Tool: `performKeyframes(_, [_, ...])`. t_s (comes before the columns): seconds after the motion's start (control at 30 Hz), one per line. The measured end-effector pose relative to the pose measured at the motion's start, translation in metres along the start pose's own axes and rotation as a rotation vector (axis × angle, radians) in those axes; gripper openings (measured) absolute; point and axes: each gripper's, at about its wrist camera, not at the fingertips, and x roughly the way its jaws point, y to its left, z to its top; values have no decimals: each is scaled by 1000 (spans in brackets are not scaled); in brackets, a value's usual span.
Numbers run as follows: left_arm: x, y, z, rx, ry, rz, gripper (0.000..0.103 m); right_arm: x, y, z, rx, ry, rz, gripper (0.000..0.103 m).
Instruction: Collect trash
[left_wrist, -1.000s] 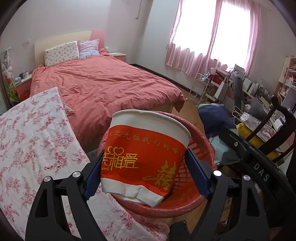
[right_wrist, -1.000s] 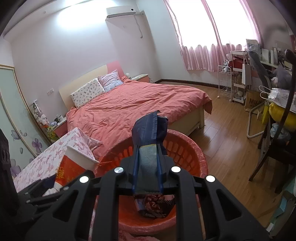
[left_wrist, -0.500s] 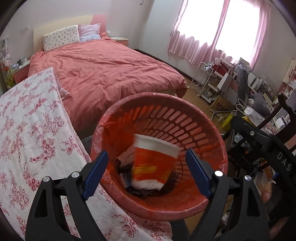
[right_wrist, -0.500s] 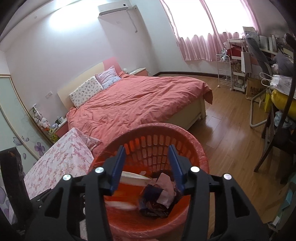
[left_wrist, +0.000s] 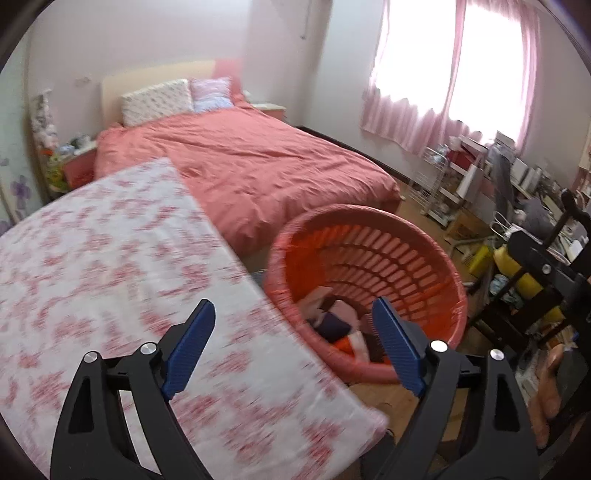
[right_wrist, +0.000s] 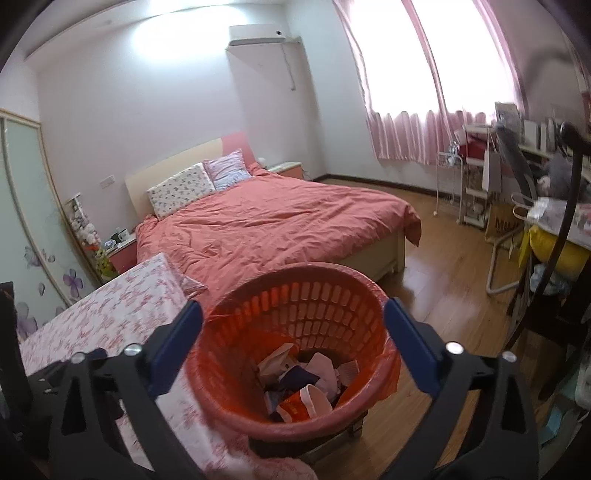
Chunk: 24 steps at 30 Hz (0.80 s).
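Observation:
A red slatted plastic basket (left_wrist: 417, 236) (right_wrist: 295, 288) stands on the floor beside the table. Inside it lies a pile of trash (right_wrist: 306, 384) (left_wrist: 340, 328): the red and white paper cup, a dark blue wrapper and white scraps. My left gripper (left_wrist: 295, 350) is open and empty, over the table's edge just left of the basket. My right gripper (right_wrist: 293, 350) is open and empty, right above the basket's mouth.
A table with a white and pink flowered cloth (left_wrist: 110, 280) (right_wrist: 122, 306) lies left of the basket. A bed with a coral quilt (left_wrist: 251, 162) (right_wrist: 266, 225) stands behind. Dark chairs and cluttered shelves (left_wrist: 535, 258) (right_wrist: 546, 236) crowd the right side, on a wood floor (right_wrist: 443, 273).
My left gripper let go of the paper cup and my right gripper let go of the blue wrapper; both dropped into the basket. The left gripper has swung left over the table.

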Motion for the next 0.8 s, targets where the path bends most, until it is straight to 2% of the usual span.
performKeyframes(0.3, [-78,35,-34,-75,-127,149,100,-62,39,-24,-97,-29,78,98])
performKeyframes(0.47, [-116,46,-55,-122,-193,234,101,-96,57,-41,-106,-37,145,98])
performKeyframes(0.8, [-162,64,-101,-223,-246,339,101,-137,75,-73,-85,-21,205,98])
